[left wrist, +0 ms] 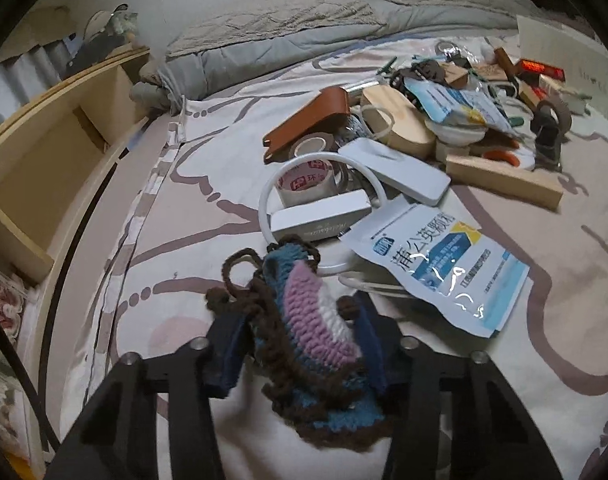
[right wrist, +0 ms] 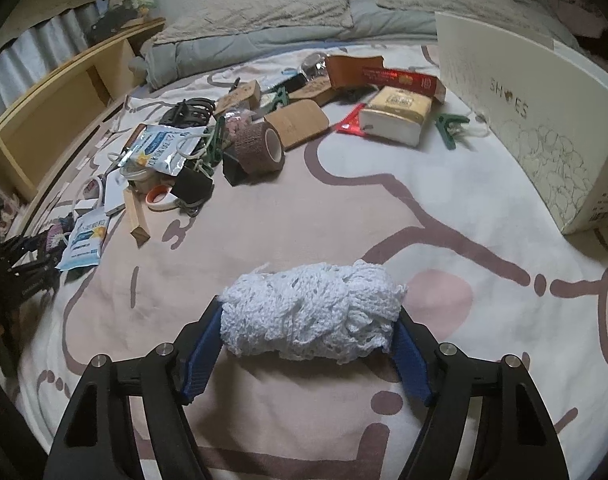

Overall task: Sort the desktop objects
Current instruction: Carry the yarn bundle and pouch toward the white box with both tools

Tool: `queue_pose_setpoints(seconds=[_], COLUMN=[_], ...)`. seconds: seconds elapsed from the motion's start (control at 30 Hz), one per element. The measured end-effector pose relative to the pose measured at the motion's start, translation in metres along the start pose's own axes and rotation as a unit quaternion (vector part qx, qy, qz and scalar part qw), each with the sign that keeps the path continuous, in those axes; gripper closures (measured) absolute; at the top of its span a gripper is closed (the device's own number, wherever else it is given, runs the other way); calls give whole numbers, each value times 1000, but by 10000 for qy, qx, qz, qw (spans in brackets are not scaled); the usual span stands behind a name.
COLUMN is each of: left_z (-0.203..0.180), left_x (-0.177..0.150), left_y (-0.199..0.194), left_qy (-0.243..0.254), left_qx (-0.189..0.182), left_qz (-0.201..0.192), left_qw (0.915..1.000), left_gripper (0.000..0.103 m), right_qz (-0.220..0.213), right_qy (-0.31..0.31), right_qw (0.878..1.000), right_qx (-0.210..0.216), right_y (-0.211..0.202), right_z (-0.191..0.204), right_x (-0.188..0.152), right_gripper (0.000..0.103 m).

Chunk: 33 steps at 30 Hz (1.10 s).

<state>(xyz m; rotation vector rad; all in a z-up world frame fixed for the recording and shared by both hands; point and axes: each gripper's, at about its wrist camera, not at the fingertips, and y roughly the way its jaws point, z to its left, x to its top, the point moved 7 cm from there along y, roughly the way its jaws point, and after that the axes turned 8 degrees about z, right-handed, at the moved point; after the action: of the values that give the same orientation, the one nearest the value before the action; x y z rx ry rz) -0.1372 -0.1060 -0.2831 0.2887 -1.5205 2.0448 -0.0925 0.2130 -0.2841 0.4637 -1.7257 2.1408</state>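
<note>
The scene is laid out on a bed point(right wrist: 288, 216), covered by a pale pink and white sheet printed with brown looping lines and dots. At its far end a grey quilt point(right wrist: 264, 12) and pillows are bunched. Along the left side a light wooden shelf unit point(left wrist: 44, 152) is seen, with a curtain behind it. At the right a white shoe box point(right wrist: 532, 120) stands on the sheet, the word SHOES printed on its side.

A heap of small things is spread across the sheet: rolls of tape point(left wrist: 308, 182), a white ring, a white flat case point(left wrist: 400, 170), a wooden block point(left wrist: 504, 180), a brown leather strap point(left wrist: 312, 116), a foil sachet point(left wrist: 444, 268) with blue print, green clips point(right wrist: 450, 128), a tissue pack point(right wrist: 396, 116) and a roll of brown bandage point(right wrist: 260, 150).

The left claw point(left wrist: 300, 352) is closed on a crocheted pouch point(left wrist: 312, 328) in blue, lilac and white with brown edging, which is pinched between the blue pads at the near edge of the heap, just beside the sachet.

The right claw point(right wrist: 308, 340) is set around a white crocheted bundle point(right wrist: 312, 312), well apart from the heap, near the middle of the sheet. Its pads are pressed against both ends of the bundle, so that it is gripped across its length.
</note>
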Motion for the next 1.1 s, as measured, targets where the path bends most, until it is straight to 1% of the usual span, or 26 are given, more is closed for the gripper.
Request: queue_pose_setpoints(seconds=[0.03, 0.13, 0.4, 0.53, 0.67, 0.87, 1.1], left_z=[1, 6, 24, 33, 40, 52, 51], left_x=[0, 1, 3, 4, 9, 23, 46], left_y=[-2, -7, -30, -43, -60, -91, -135], left_qy=[-35, -178, -622, -848, -1203, -1604, -1591], left_qx=[-9, -53, -109, -174, -400, -602, -809], left_qz=[-32, -151, -481, -562, -729, -1056, -1459], left_qw=[10000, 9997, 9968, 9947, 9892, 9795, 9731], left_gripper=[61, 64, 65, 65, 65, 65, 65], right_qz=[-31, -105, -377, -702, -929, -1147, -1434], right_qy=[-22, -46, -87, -236, -296, -393, -410], right_qw=[10000, 9999, 9991, 9970, 9951, 9925, 9888], right_qx=[-11, -38, -154, -235, -166, -137, -36], right_y=[0, -2, -17, -37, -57, -82, -111], right_z=[1, 1, 0, 0, 3, 8, 13], right_x=[1, 2, 8, 21, 31, 36, 46], right_gripper=[27, 28, 29, 29, 29, 29, 29])
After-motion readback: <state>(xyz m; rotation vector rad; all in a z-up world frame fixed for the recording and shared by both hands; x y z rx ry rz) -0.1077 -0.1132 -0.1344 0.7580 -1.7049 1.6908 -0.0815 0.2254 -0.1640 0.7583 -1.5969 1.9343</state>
